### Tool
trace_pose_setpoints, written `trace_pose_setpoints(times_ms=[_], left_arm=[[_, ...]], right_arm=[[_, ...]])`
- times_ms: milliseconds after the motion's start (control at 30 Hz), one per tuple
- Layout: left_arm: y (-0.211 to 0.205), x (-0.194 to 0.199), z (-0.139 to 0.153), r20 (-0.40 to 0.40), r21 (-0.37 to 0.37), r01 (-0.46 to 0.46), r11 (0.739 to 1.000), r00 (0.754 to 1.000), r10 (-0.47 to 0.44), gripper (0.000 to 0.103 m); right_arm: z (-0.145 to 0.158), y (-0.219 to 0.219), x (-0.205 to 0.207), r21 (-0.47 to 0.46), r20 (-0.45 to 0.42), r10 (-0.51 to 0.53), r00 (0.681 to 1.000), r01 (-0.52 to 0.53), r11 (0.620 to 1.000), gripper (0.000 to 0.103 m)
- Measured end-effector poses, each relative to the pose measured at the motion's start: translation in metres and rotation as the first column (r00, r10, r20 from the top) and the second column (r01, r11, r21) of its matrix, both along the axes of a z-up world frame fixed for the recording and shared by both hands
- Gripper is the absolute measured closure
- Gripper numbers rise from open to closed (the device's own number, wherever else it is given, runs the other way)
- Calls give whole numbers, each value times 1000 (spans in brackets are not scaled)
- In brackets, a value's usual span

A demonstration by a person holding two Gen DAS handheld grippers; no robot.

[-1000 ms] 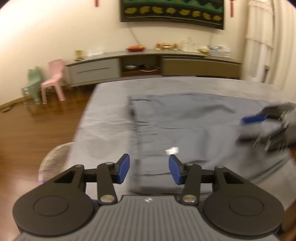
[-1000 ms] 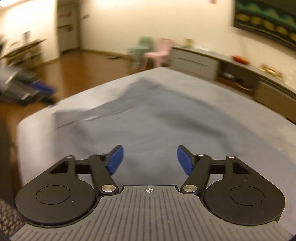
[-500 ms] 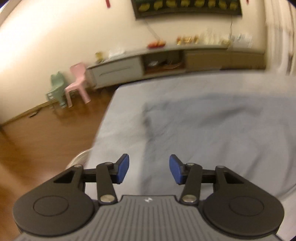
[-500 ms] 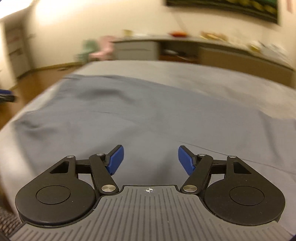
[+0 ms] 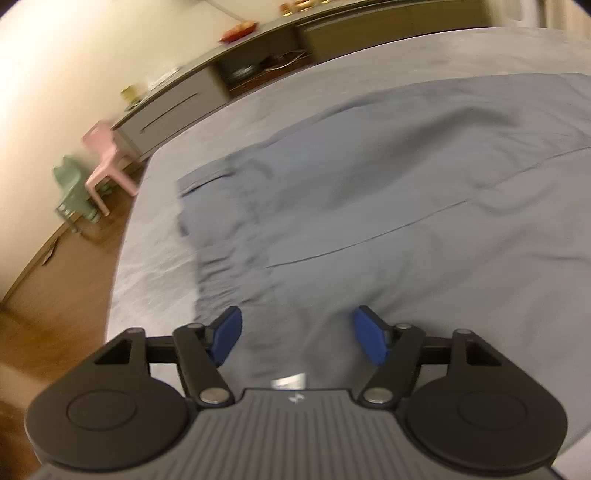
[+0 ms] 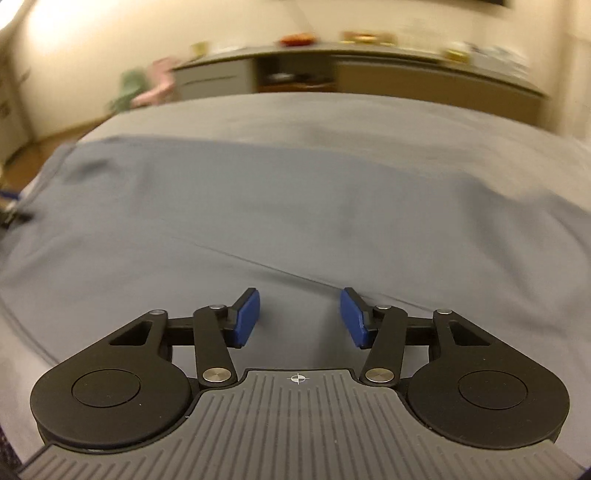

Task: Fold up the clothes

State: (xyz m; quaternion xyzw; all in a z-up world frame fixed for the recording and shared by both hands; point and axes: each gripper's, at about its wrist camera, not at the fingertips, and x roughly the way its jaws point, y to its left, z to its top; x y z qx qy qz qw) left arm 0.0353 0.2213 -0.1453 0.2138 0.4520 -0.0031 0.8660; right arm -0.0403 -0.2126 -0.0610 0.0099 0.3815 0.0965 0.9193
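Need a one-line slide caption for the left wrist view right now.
Open left gripper poised low over the blue-grey fabric garment spread on the grey bed.

No legible text, label or number anywhere

One grey garment (image 5: 369, 192) is seen spread on one bed (image 5: 155, 266). Two small plastic chairs are counted at the far left: one pink chair (image 5: 105, 147) and one green chair (image 5: 72, 188). One long sideboard (image 6: 369, 74) is seen along the far wall, with one red dish (image 5: 238, 27) on it.
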Motion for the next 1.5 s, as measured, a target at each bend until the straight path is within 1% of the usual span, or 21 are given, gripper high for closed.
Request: trace_pose_setpoints(times_ms=[67, 100, 200, 300, 367, 467, 500, 600, 700, 733, 767, 800, 933, 1000, 1067, 1167, 1200, 1267, 1333, 1433, 1500], left_arm=[[4, 4, 5, 9, -32, -27, 999, 1000, 28, 38], [2, 6, 10, 24, -37, -35, 999, 999, 36, 46], [-20, 7, 36, 156, -128, 14, 992, 988, 6, 45], [-39, 32, 43, 219, -180, 56, 982, 976, -16, 37], [-45, 59, 35, 211, -195, 44, 980, 977, -2, 37], [-40, 95, 16, 127, -233, -52, 971, 988, 83, 39], [-36, 103, 9, 107, -227, -83, 970, 988, 109, 41], [-24, 118, -8, 78, -188, -165, 968, 980, 182, 24], [-20, 116, -2, 92, -179, -204, 962, 971, 223, 36], [-19, 115, 0, 97, -177, -216, 960, 967, 235, 38], [-22, 110, 5, 108, -169, -197, 966, 970, 217, 38], [-27, 103, 10, 120, -159, -168, 973, 975, 188, 38], [-53, 54, 36, 176, -165, 13, 986, 984, 17, 38], [-73, 15, 40, 180, -186, 162, 969, 975, -128, 38], [-92, -22, 34, 168, -172, 307, 936, 945, -280, 36], [-118, -65, 12, 135, -110, 495, 862, 867, -481, 36], [-121, -71, 2, 102, -108, 529, 842, 848, -520, 36], [-122, -79, -17, 79, -101, 563, 820, 827, -557, 35], [-116, -79, -19, 68, -129, 568, 812, 823, -565, 34], [-108, -75, -20, 64, -166, 567, 807, 823, -565, 34], [-109, -76, -20, 67, -159, 585, 795, 810, -582, 34]], right_arm=[[0, -30, -9, 15, 10, -101, 995, 100, 995, 50], [-1, -37, -11, 21, 11, -133, 991, 133, 991, 50], [-1, -36, -12, 9, 12, -168, 986, 168, 986, 47], [-5, -13, -9, -57, 31, -124, 992, 126, 990, 26], [-8, -1, -7, -86, 42, -101, 994, 104, 991, 14], [-9, -2, -5, -95, 34, -87, 996, 90, 991, 10], [-8, -4, -5, -99, 27, -85, 996, 87, 991, 10], [-4, -13, -8, -106, -2, -95, 996, 94, 990, 10], [1, -21, -10, -113, -33, -110, 993, 106, 988, 11], [4, -18, -10, -117, -47, -131, 990, 125, 985, 21], [10, -11, -9, -122, -50, -146, 988, 139, 983, 39], [18, -1, -8, -116, -38, -140, 989, 135, 984, 45], [57, 76, 3, -41, 73, 24, 997, -21, 999, 42], [72, 123, 18, -16, 113, 124, 986, -123, 992, 38], [80, 164, 38, 0, 135, 196, 971, -198, 980, 35], [78, 218, 79, -6, 122, 258, 958, -259, 966, 36], [75, 234, 94, -3, 101, 272, 957, -274, 962, 38], [58, 261, 124, 10, 21, 296, 955, -297, 955, 43], [36, 286, 153, -2, -71, 311, 948, -312, 950, 43], [22, 311, 180, -111, -55, 278, 959, -282, 953, 34], [21, 317, 201, -109, -59, 217, 974, -223, 969, 35]])
